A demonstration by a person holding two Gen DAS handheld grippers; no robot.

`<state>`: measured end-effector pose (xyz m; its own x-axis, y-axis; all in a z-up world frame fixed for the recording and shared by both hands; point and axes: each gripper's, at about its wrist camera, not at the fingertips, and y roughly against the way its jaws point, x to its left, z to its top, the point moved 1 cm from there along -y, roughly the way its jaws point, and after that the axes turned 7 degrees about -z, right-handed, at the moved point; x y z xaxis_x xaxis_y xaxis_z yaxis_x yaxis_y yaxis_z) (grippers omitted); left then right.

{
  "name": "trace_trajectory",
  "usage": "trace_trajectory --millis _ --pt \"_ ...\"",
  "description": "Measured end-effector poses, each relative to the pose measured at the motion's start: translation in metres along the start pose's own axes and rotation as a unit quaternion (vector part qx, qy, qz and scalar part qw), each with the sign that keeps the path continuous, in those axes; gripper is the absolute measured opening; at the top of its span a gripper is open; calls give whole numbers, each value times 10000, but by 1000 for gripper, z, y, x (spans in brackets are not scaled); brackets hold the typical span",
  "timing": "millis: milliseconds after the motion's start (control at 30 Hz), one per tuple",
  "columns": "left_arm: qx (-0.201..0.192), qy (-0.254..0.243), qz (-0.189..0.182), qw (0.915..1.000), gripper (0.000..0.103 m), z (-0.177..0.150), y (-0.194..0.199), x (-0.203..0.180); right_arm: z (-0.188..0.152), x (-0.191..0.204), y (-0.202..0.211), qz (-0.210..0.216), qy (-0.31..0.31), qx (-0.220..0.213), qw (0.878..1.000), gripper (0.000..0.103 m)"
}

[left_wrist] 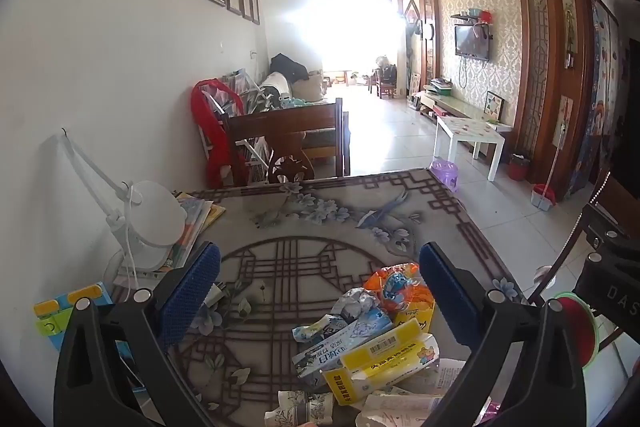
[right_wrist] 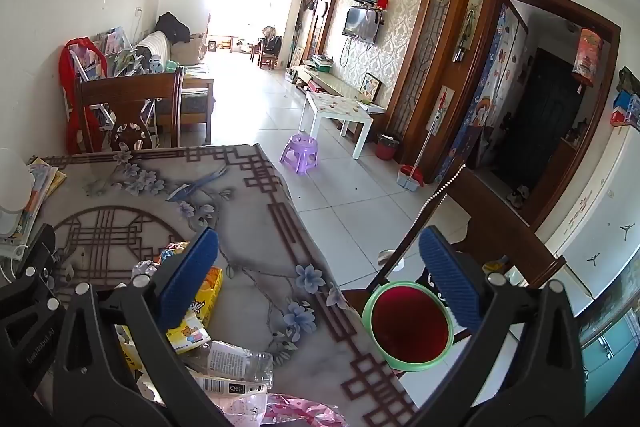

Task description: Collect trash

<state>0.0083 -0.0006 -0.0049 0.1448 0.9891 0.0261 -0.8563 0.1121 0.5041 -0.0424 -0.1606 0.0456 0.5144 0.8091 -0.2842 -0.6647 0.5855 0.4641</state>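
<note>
A heap of trash lies at the near edge of the patterned table (left_wrist: 320,211): a yellow carton (left_wrist: 384,363), a blue-white box (left_wrist: 340,343), an orange wrapper (left_wrist: 400,287) and crumpled paper. My left gripper (left_wrist: 320,295) hovers open over the heap, holding nothing. In the right wrist view the yellow carton (right_wrist: 192,331), a crushed clear bottle (right_wrist: 236,363) and a pink wrapper (right_wrist: 280,411) lie at lower left. My right gripper (right_wrist: 320,279) is open and empty above the table's right edge. A green-rimmed bin with a red liner (right_wrist: 408,323) stands on a chair seat beside the table.
A white desk lamp (left_wrist: 152,219) and stacked books (left_wrist: 196,223) sit at the table's left side by the wall. A wooden chair (left_wrist: 288,143) stands behind the table, another chair back (right_wrist: 492,223) at the right. On the tiled floor are a purple stool (right_wrist: 300,153) and a white low table (right_wrist: 340,115).
</note>
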Motion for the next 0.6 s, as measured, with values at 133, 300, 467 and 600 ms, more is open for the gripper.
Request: trace_trajectory --millis 133,300,467,600 --pt "4 8 11 10000 95 0 0 0 0 0 0 -3 -2 -8 10000 99" --pt "-5 7 -13 10000 95 0 1 0 0 0 0 -6 -3 10 10000 99" --pt "6 23 -9 10000 95 0 0 0 -1 0 0 6 10 -1 10000 99" --pt "4 18 -9 10000 95 0 0 0 -1 0 0 4 -3 -1 10000 99"
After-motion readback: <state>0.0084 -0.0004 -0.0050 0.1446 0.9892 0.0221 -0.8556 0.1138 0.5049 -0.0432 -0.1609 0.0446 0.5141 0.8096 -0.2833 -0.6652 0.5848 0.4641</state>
